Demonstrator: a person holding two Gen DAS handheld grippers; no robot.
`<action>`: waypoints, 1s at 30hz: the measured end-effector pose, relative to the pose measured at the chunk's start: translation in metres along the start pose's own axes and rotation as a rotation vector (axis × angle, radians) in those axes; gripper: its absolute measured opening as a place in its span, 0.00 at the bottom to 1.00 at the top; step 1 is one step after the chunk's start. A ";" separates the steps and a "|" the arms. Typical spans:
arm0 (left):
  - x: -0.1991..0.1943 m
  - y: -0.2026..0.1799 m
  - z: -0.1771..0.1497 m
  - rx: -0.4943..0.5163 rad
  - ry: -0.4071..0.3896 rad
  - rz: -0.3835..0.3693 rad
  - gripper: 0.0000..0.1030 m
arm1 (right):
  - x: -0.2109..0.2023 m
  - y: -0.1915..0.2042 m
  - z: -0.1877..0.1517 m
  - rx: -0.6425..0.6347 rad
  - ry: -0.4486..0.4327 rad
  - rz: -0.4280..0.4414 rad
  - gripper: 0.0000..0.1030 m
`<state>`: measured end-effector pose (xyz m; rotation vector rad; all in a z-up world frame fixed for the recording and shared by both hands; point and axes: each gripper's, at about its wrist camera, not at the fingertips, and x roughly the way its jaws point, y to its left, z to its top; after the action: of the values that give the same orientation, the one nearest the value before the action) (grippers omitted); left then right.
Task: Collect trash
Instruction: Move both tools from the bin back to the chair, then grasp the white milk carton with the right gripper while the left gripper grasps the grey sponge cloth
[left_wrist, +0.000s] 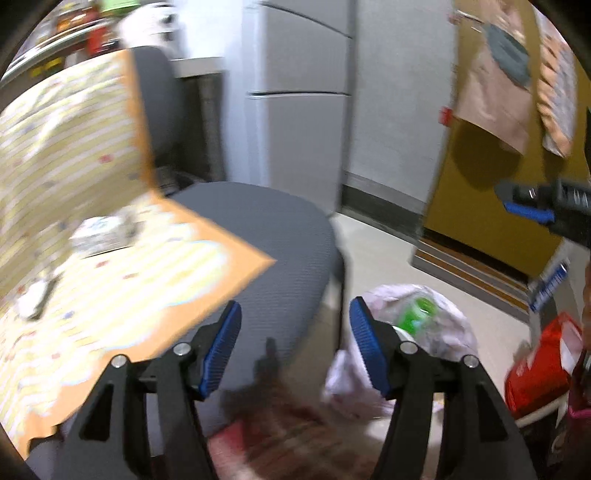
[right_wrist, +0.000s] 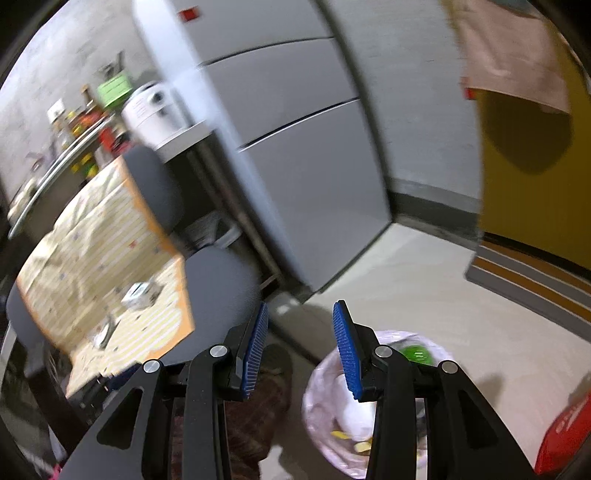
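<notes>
A table with a yellow striped cloth (left_wrist: 92, 258) holds a crumpled whitish wrapper (left_wrist: 99, 230) and a small dark-and-white scrap (left_wrist: 35, 299); both also show in the right wrist view, the wrapper (right_wrist: 138, 293) and the scrap (right_wrist: 103, 334). A bin lined with a pale bag (left_wrist: 436, 328) stands on the floor with a green item (left_wrist: 417, 314) inside; it also shows in the right wrist view (right_wrist: 321, 402). My left gripper (left_wrist: 295, 350) is open and empty above the chair seat. My right gripper (right_wrist: 301, 349) is open and empty above the floor, left of the bin. Both views are motion-blurred.
A grey office chair (left_wrist: 273, 251) stands between table and bin. A grey fridge (right_wrist: 295, 166) is behind it. A yellow door (left_wrist: 476, 206) with hanging cloths is at right. A red bag (left_wrist: 539, 365) sits on the floor at right. A cluttered shelf (right_wrist: 85, 122) is behind the table.
</notes>
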<state>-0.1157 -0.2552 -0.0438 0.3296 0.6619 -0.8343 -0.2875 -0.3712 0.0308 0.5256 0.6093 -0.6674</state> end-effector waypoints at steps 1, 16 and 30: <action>-0.005 0.011 0.001 -0.020 -0.005 0.027 0.60 | 0.007 0.014 0.001 -0.030 0.016 0.022 0.39; -0.074 0.215 -0.001 -0.321 -0.028 0.442 0.63 | 0.105 0.193 0.018 -0.330 0.136 0.240 0.47; -0.050 0.330 -0.013 -0.506 0.035 0.593 0.63 | 0.266 0.315 0.036 -0.495 0.266 0.369 0.50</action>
<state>0.1087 -0.0097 -0.0149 0.0674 0.7308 -0.0830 0.1121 -0.2898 -0.0420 0.2500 0.8686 -0.0842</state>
